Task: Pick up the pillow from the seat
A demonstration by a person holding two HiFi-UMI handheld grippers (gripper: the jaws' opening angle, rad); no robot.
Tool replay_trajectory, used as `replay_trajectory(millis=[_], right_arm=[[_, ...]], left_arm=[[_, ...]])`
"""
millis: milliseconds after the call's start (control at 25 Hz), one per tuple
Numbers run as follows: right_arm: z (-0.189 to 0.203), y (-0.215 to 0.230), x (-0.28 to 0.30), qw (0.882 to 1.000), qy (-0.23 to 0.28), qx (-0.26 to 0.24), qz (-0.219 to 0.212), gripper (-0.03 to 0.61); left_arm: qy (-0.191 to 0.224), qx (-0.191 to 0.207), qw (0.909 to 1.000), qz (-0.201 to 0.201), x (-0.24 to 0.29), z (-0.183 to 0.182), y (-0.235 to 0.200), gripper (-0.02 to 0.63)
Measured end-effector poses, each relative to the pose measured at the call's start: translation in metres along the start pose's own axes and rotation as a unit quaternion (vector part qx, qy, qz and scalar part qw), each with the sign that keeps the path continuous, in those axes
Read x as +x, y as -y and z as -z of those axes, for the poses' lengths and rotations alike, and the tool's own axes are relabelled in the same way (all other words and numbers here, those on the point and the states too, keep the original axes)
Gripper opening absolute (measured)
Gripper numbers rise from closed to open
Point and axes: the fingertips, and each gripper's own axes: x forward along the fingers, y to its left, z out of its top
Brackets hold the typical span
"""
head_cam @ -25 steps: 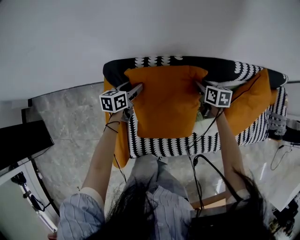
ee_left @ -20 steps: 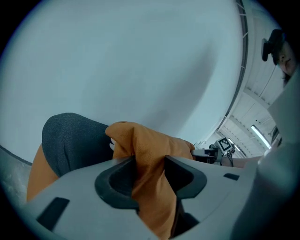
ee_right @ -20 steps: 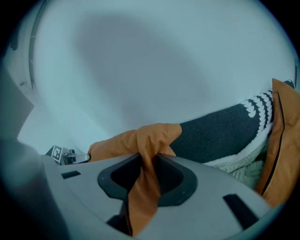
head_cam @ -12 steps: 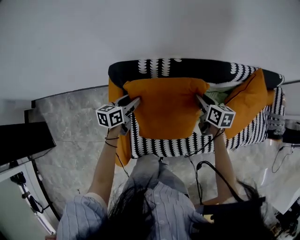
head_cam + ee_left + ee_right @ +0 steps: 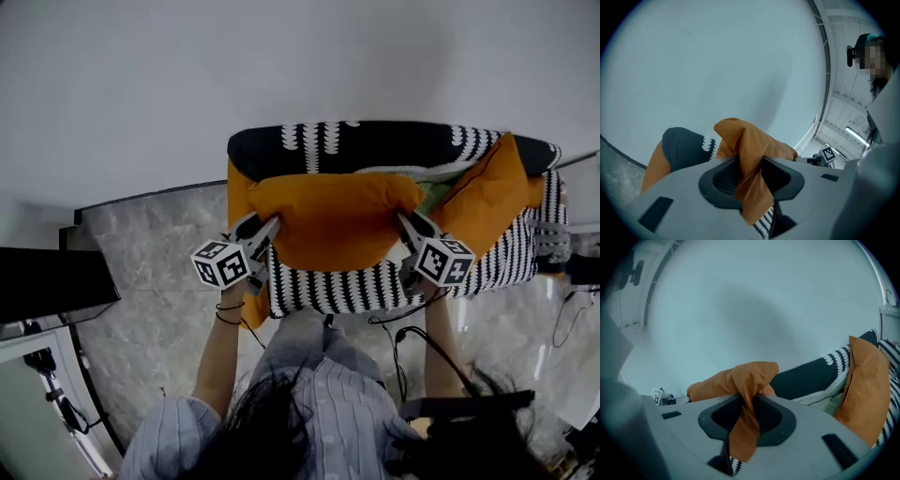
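Note:
An orange pillow (image 5: 333,220) hangs lifted above the black-and-white patterned seat (image 5: 375,286), stretched between both grippers. My left gripper (image 5: 269,225) is shut on the pillow's left edge, its jaws having just closed further on the fabric (image 5: 750,159) pinched between them. My right gripper (image 5: 401,220) is shut on the pillow's right edge, its jaws likewise tightened on a fold of orange cloth (image 5: 747,413). Both gripper views show the pillow corner (image 5: 750,373) bunched above the jaws.
A second orange pillow (image 5: 487,192) leans at the sofa's right end, over a pale green blanket (image 5: 433,192). The dark backrest (image 5: 375,141) stands against a plain wall. Cables (image 5: 412,342) hang by the person's legs. Grey marble floor (image 5: 159,244) lies to the left.
Both grippers have risen and drawn back toward the person, carrying the pillow up off the seat. More of the patterned seat shows below it now.

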Motion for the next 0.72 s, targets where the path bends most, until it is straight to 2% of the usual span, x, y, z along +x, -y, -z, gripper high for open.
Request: replay_trajectory(millis=[200, 440, 720], right_arm=[[-0.011, -0.034, -0.046, 0.999, 0.05, 0.001, -0.013, 0.095], [-0.021, -0.065, -0.096, 0.996, 0.086, 0.0, -0.017, 0.094], [-0.002, -0.103, -0.149, 0.994, 0.109, -0.022, -0.02, 0.092]], left_arm=[[0.053, 0.03, 0.9981, 0.008, -0.038, -0.031, 0.04, 0.146], [0.11, 0.056, 0.9921, 0.022, -0.08, -0.057, 0.09, 0.146], [0.147, 0.05, 0.9876, 0.024, -0.137, -0.044, 0.121, 0.144]])
